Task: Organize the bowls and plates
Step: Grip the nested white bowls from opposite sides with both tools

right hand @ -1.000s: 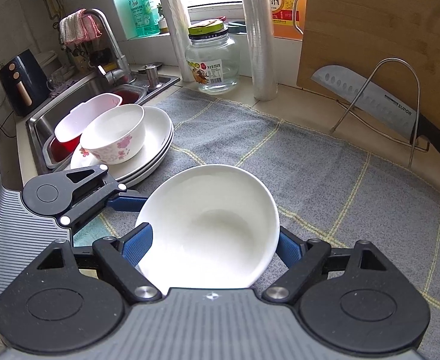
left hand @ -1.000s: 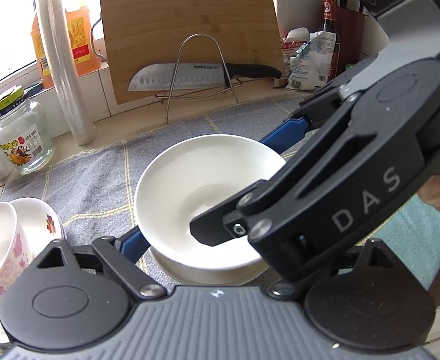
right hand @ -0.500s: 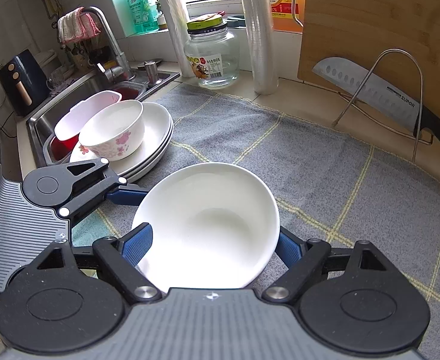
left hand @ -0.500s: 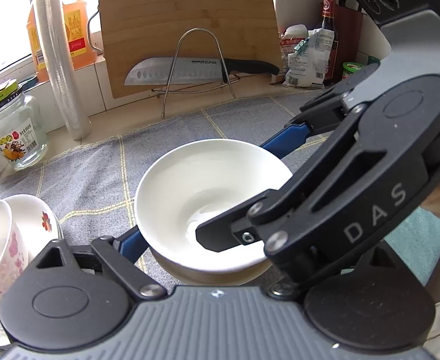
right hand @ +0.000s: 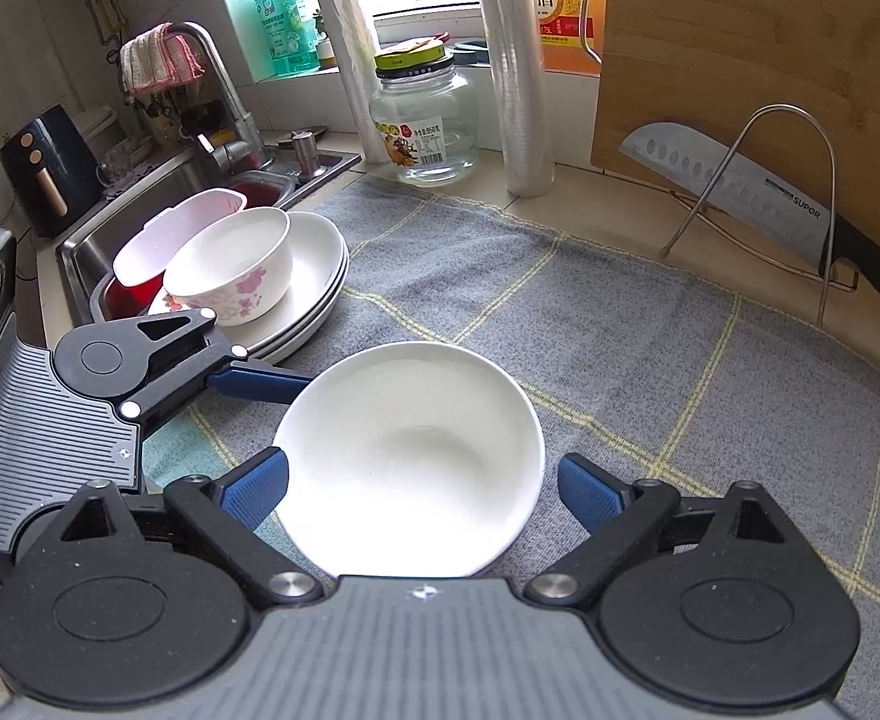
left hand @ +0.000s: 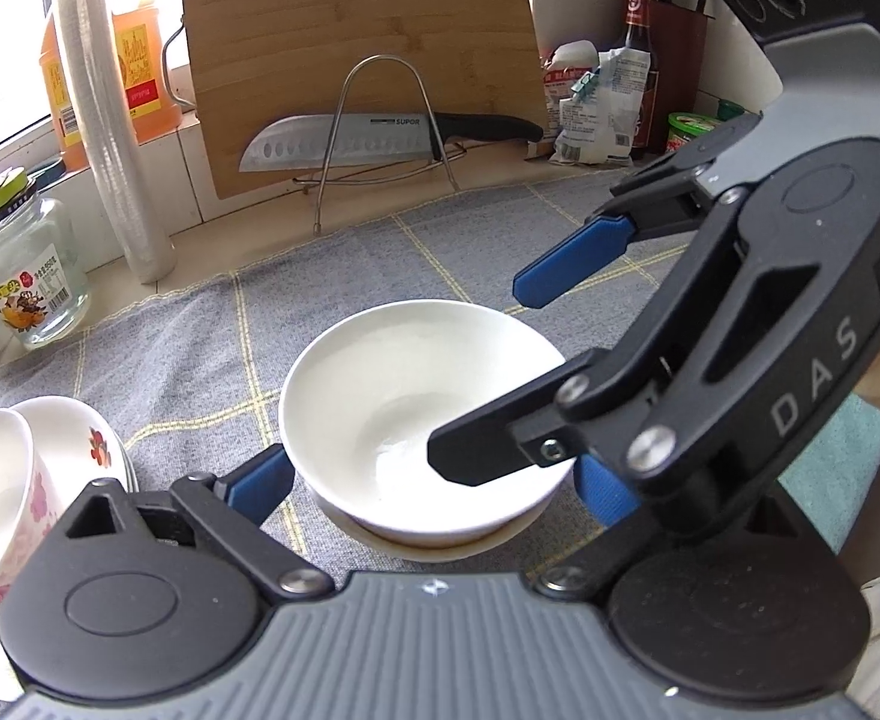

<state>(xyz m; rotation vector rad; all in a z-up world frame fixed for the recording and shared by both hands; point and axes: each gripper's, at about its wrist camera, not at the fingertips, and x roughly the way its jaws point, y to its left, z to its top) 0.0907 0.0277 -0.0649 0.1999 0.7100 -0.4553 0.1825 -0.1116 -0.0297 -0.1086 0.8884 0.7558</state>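
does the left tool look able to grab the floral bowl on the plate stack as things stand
Probably yes. The left tool is open beside the white bowl, and the floral bowl sits uncovered atop the plate stack just beyond it, with nothing between them.

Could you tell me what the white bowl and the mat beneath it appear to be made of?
White bowl: likely glazed ceramic, given its smooth gloss and soft window reflections. Mat: woven fabric, grey with yellow grid lines, showing a matte, fuzzy weave and a slightly frayed edge.
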